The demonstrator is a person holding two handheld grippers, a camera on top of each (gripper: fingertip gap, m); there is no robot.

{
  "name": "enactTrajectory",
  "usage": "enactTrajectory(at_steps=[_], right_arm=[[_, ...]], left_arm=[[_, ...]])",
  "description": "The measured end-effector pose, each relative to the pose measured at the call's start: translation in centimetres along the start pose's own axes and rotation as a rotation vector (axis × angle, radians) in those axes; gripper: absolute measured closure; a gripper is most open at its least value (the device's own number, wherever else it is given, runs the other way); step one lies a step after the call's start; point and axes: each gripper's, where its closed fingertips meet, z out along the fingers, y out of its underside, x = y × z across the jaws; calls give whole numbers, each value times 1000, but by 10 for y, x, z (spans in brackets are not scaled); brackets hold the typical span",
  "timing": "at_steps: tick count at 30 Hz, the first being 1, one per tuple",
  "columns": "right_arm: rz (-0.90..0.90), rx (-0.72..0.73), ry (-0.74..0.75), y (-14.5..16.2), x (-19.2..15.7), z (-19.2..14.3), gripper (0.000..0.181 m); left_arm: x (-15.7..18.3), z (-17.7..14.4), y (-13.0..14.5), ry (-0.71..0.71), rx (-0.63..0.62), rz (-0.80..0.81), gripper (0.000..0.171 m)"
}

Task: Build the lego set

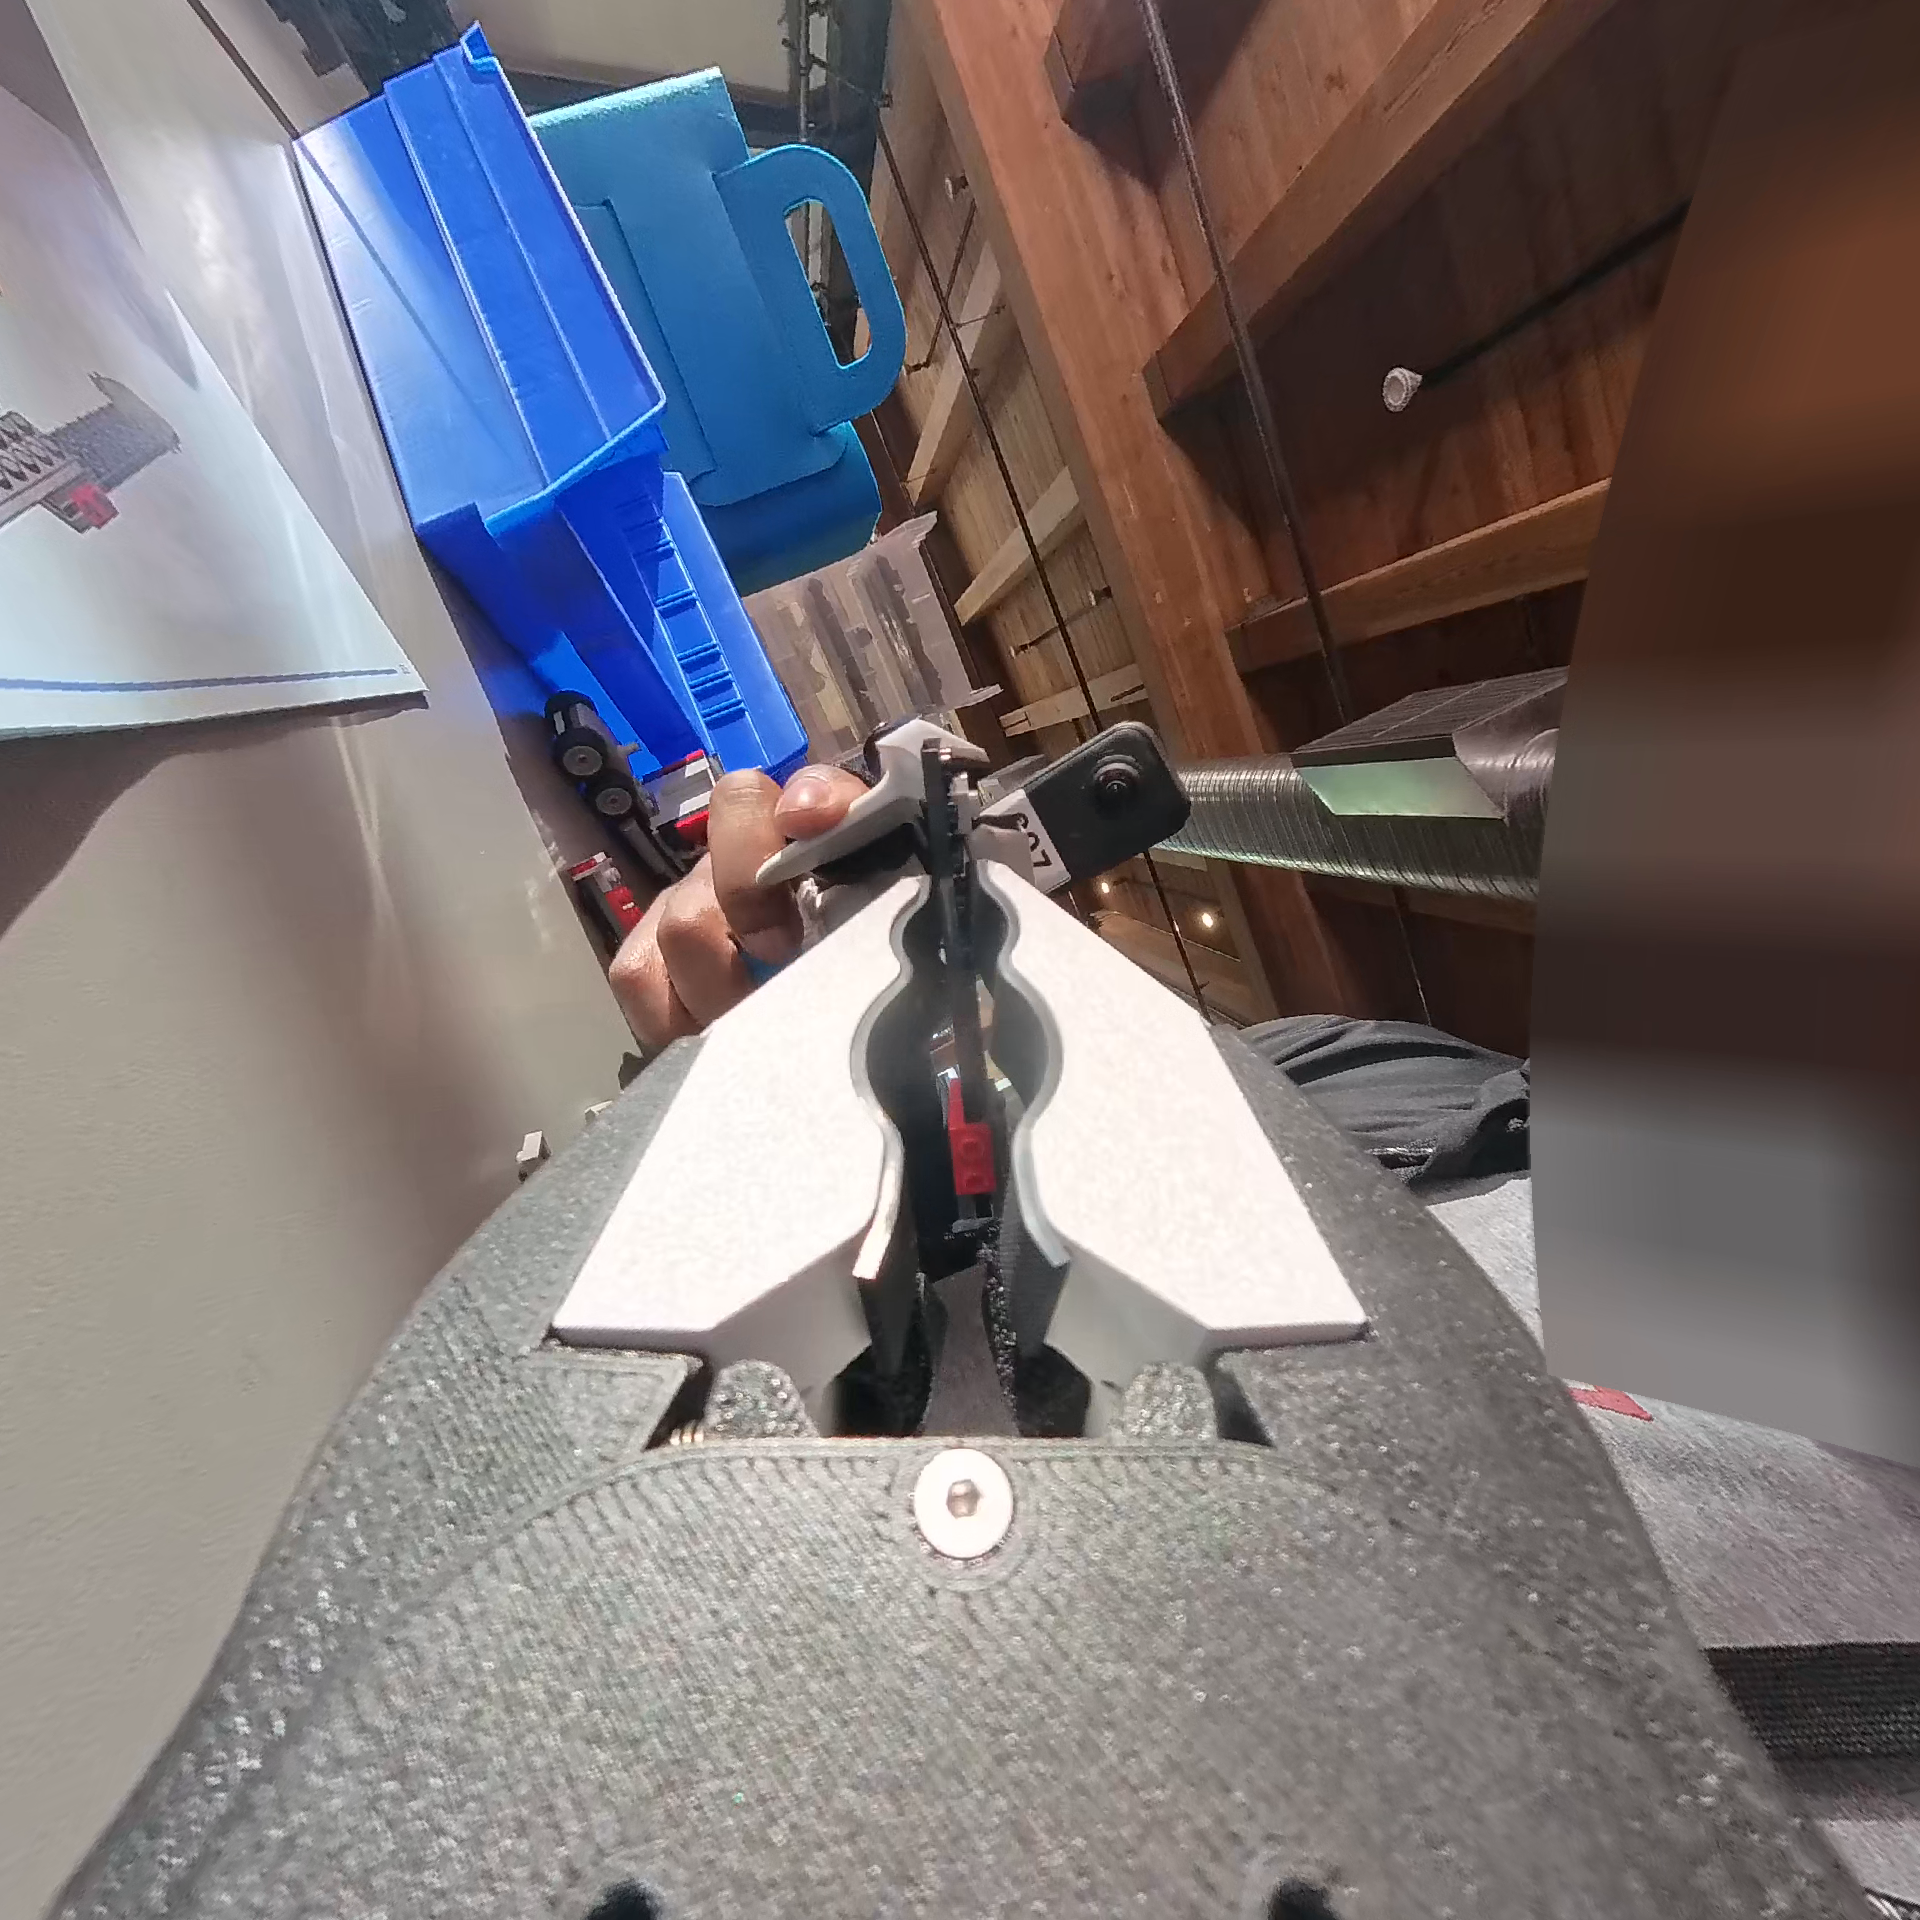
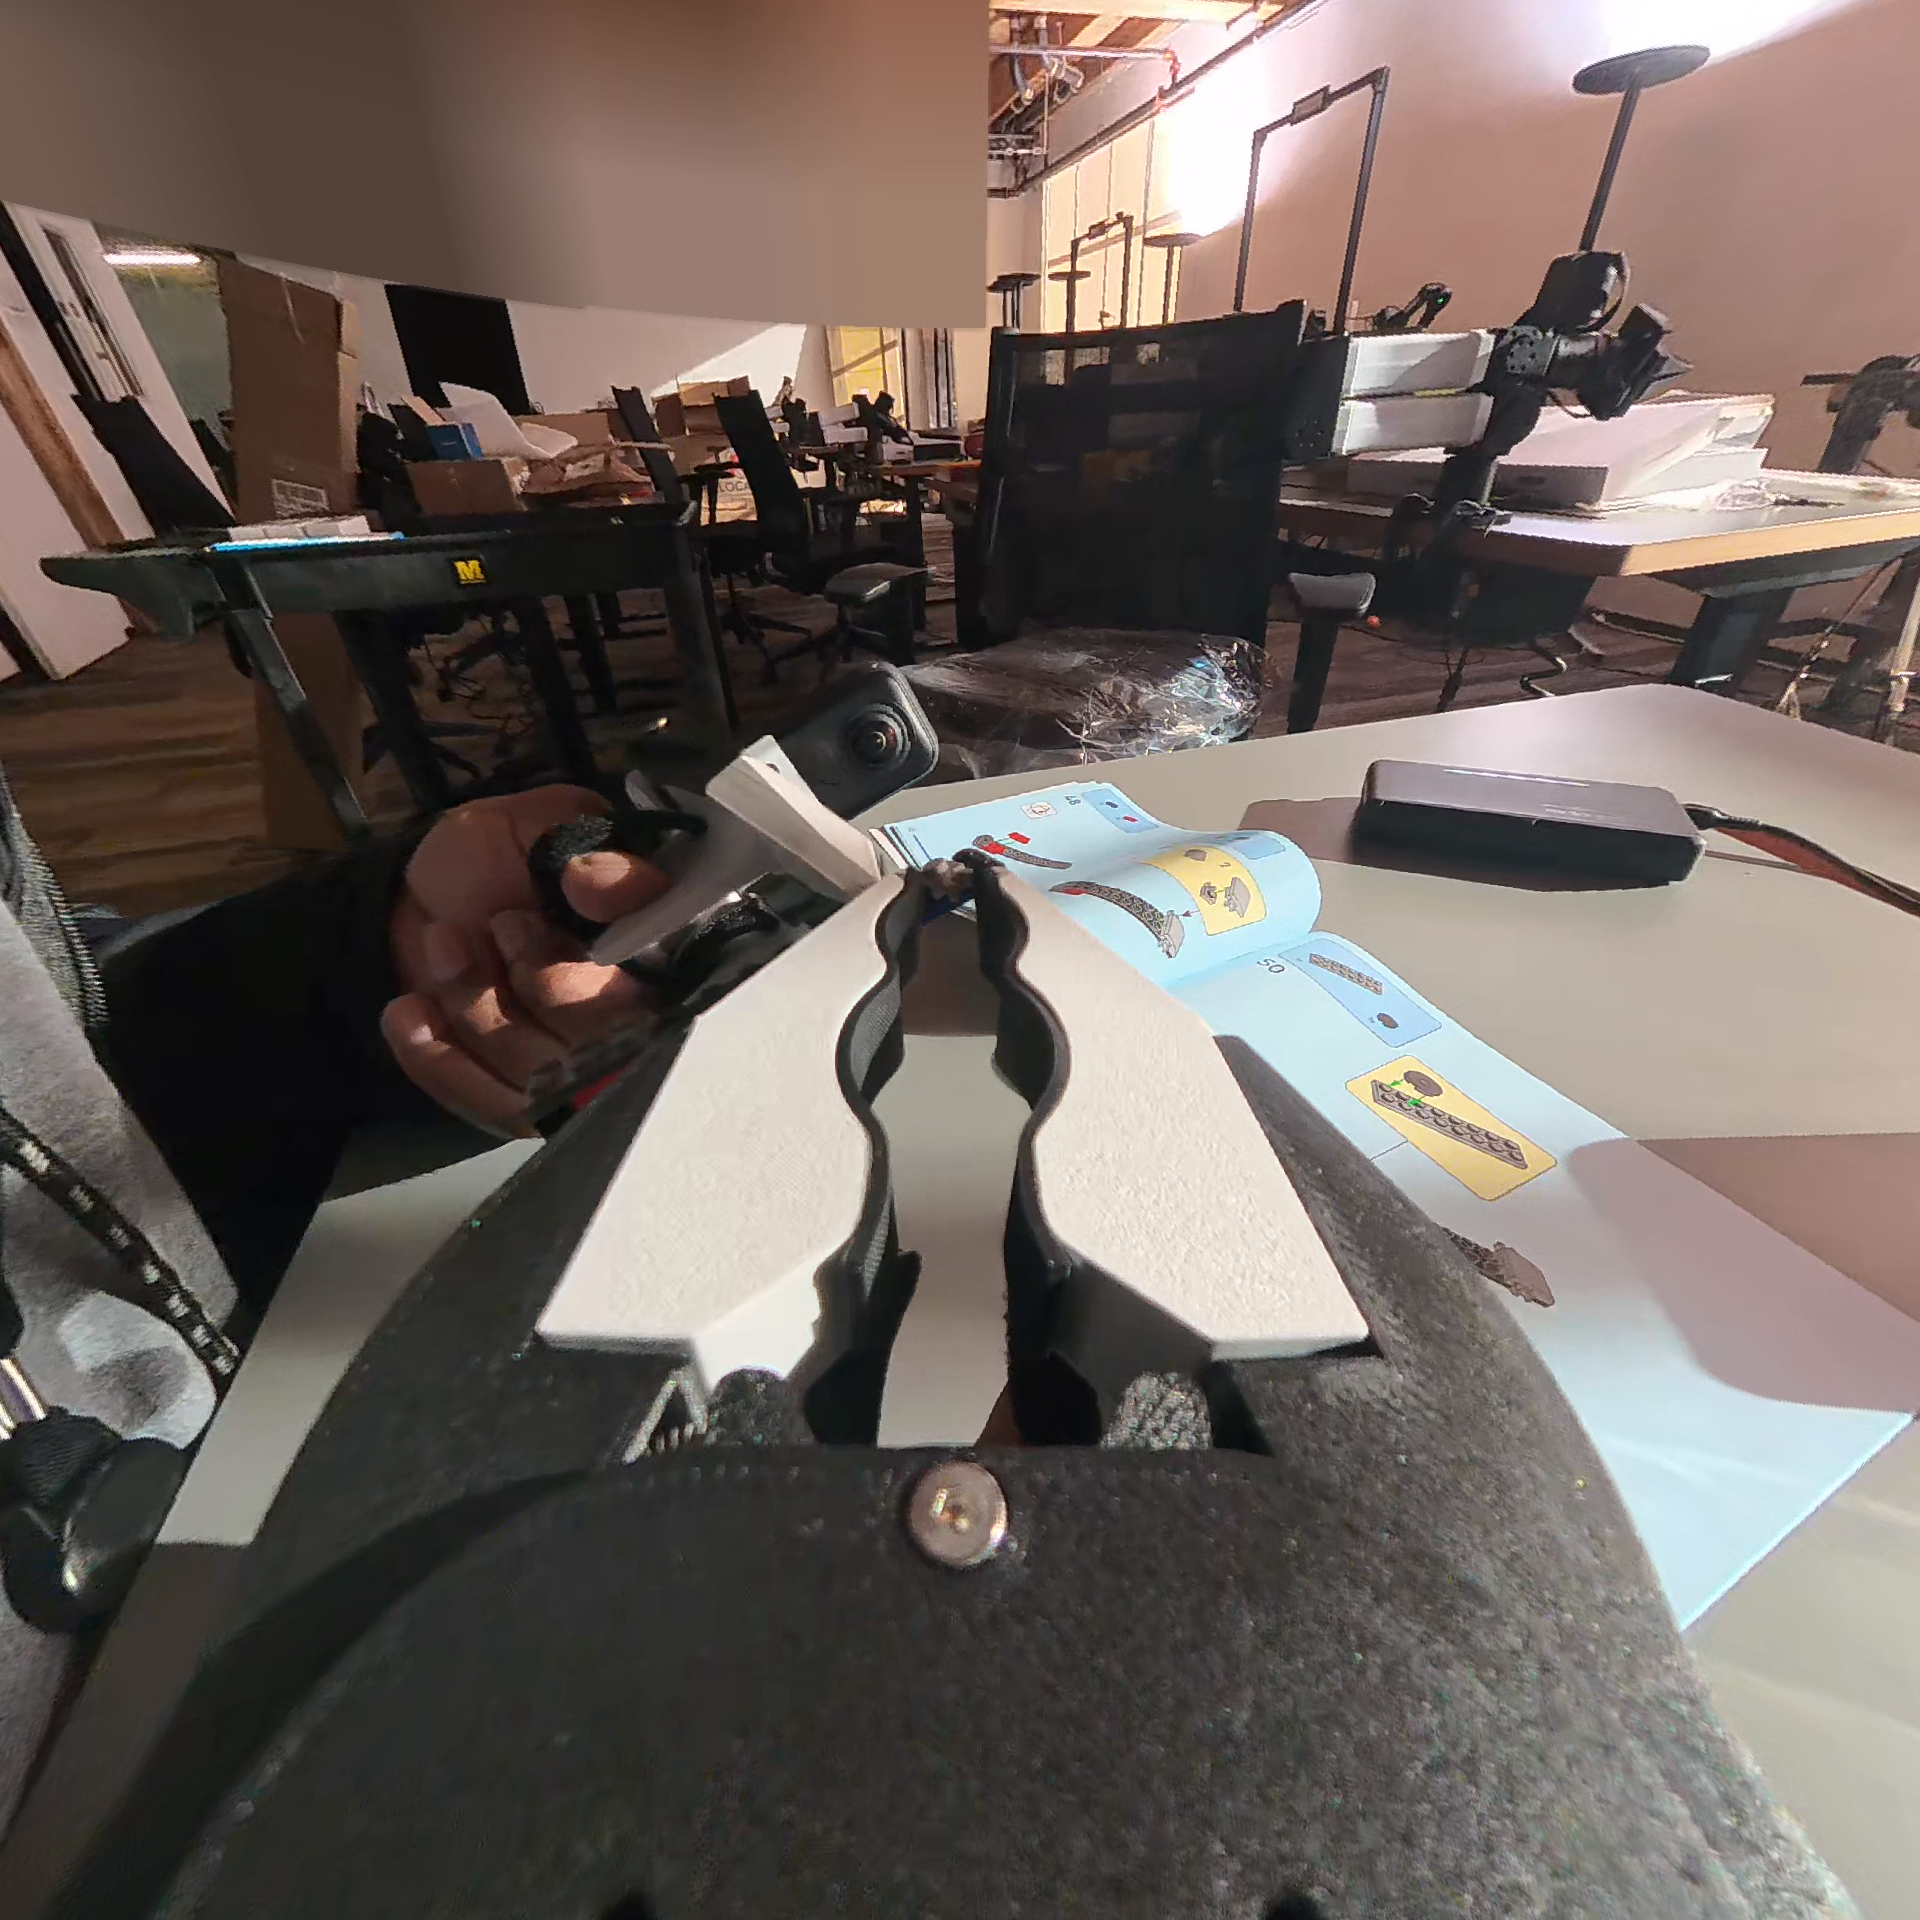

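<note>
My left gripper (image 1: 951, 894) is shut on a long thin black lego assembly (image 1: 948, 831) that carries a red brick (image 1: 971, 1143) between the jaws. The assembly sticks out past the fingertips. My right gripper (image 2: 951, 875) is shut on a small grey lego piece (image 2: 941, 871) at its tips. In the left wrist view the right gripper (image 1: 914, 795), held by a hand (image 1: 717, 894), meets the far end of the black assembly. In the right wrist view the left gripper (image 2: 758, 842) and its hand (image 2: 488, 935) sit just left of my tips.
An open instruction booklet (image 2: 1351, 1049) lies on the grey table (image 2: 1714, 997), with a small dark lego part (image 2: 1507, 1270) on it. A black flat device (image 2: 1527, 826) lies behind. Blue bins (image 1: 540, 364) and a partly built lego vehicle (image 1: 623, 800) stand at the table's far side. Less than 4 cm separates the two grippers' tips. My right gripper's tips are some 30 cm from the black flat device (image 2: 1527, 826).
</note>
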Motion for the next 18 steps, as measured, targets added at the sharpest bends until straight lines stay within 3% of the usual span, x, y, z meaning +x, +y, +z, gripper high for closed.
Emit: enactTrajectory(at_steps=[11, 18], right_arm=[[30, 18, 49, 0, 1, 0, 168], [-54, 44, -19, -12, 0, -9, 162]], left_arm=[[0, 0, -1, -4, 8, 5, 167], [3, 0, 0, 24, 1, -3, 167]])
